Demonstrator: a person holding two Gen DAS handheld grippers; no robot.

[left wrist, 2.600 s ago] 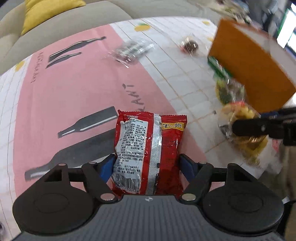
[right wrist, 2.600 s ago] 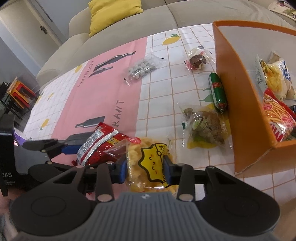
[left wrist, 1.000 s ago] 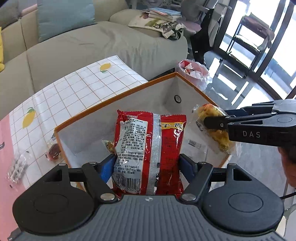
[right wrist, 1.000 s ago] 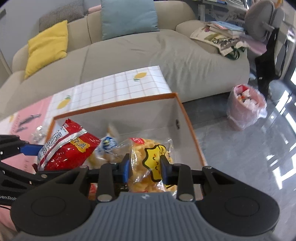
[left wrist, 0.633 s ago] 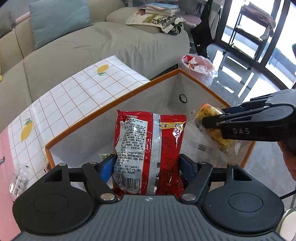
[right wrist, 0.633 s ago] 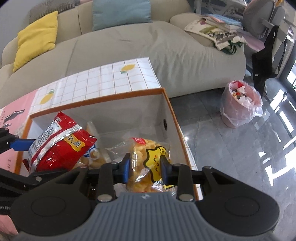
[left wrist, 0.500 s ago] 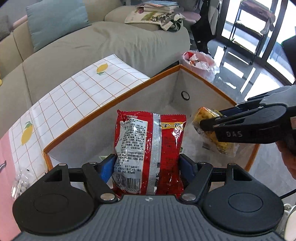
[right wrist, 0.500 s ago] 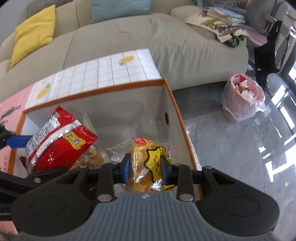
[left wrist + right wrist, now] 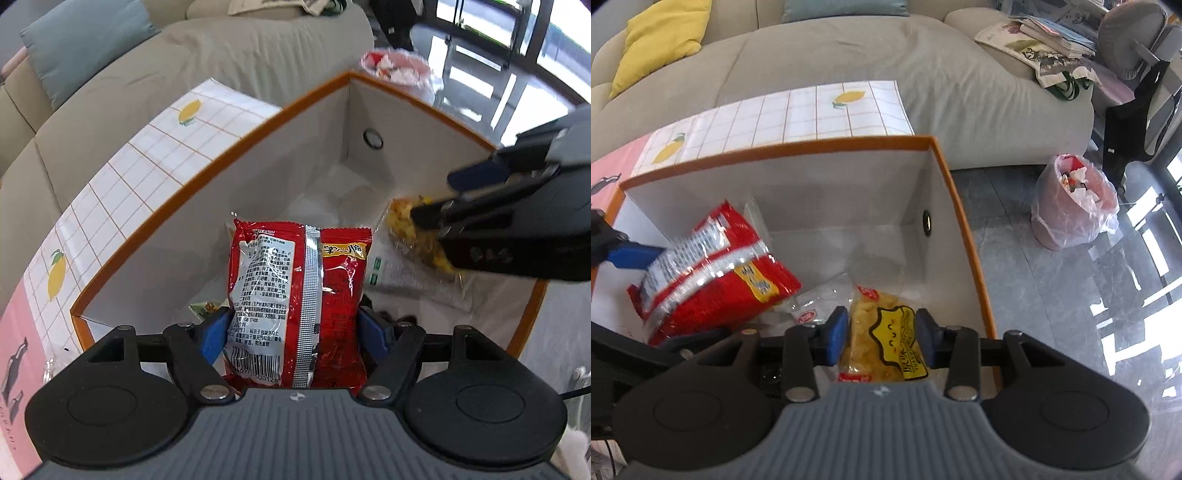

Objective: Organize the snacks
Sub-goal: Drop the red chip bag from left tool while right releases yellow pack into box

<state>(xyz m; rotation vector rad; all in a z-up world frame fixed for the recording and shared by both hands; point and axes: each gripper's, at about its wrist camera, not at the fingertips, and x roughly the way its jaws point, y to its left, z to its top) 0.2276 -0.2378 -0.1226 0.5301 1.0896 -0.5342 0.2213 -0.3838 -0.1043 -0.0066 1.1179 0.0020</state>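
Snacks are held over the orange box [image 9: 964, 221] — a red packet [image 9: 299, 295] clamped in the left gripper [image 9: 295, 328], a yellow bag [image 9: 882, 339] in the right gripper [image 9: 882, 336], whose jaws look closed on it, though less tightly than half a second ago. Both packs have been lowered deeper between the box walls since then; 2.6 s ago they were only being lifted off the desk [image 9: 122, 177]. Release appears imminent. Other packs [image 9: 812, 306] lie on the box floor. The sofa [image 9: 849, 59] and a bin [image 9: 1075, 206] stand behind.
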